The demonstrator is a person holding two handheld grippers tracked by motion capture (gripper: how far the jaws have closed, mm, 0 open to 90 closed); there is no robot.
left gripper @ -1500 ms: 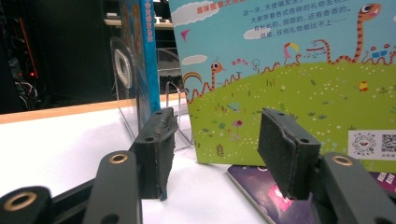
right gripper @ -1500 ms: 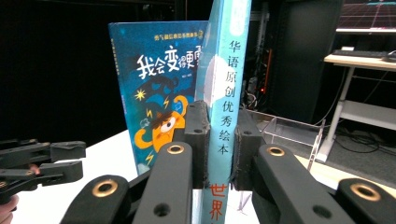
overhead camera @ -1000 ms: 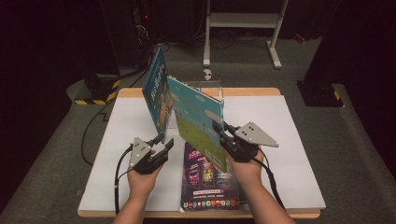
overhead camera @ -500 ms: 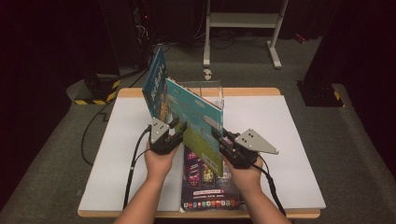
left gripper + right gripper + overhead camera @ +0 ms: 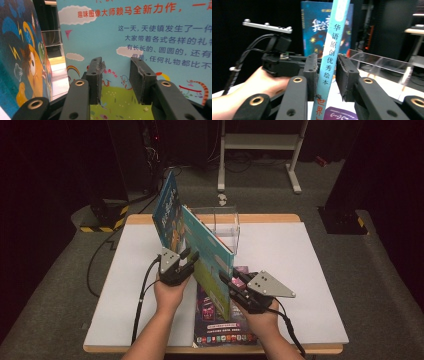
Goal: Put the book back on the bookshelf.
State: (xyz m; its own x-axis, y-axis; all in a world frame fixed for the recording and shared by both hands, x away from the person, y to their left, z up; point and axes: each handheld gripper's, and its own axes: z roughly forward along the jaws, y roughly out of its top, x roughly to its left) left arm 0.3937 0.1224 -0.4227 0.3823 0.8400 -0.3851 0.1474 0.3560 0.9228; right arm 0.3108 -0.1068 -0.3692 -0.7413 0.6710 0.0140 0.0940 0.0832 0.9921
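Since the earlier frame the left gripper (image 5: 187, 257) has come up from the lower left of the tabletop (image 5: 125, 285) to the light blue picture book (image 5: 210, 255), and that book now stands a little lower and nearer the person.

At the left of the high view a dark blue book (image 5: 166, 212) stands upright, leaning at the left end of the clear plastic holder (image 5: 227, 222) near the far edge of the tabletop. The holder's clear walls show nothing else inside it that I can make out. Just right of that book the left gripper sits beside the back cover of the light blue picture book; in the left gripper view its jaws stand partly apart with only the cover behind them, pressing on nothing.

In the centre the light blue picture book stands on its edge, tilted, its lower corner over a purple book (image 5: 215, 320) that lies flat at the near edge of the tabletop.

To the right, the right gripper (image 5: 227, 280) meets the light blue book's spine. In the right gripper view (image 5: 327, 72) the spine runs up between the jaws, which have just been opening; the left pad (image 5: 312, 70) lies against it, while the right pad stands just off it.
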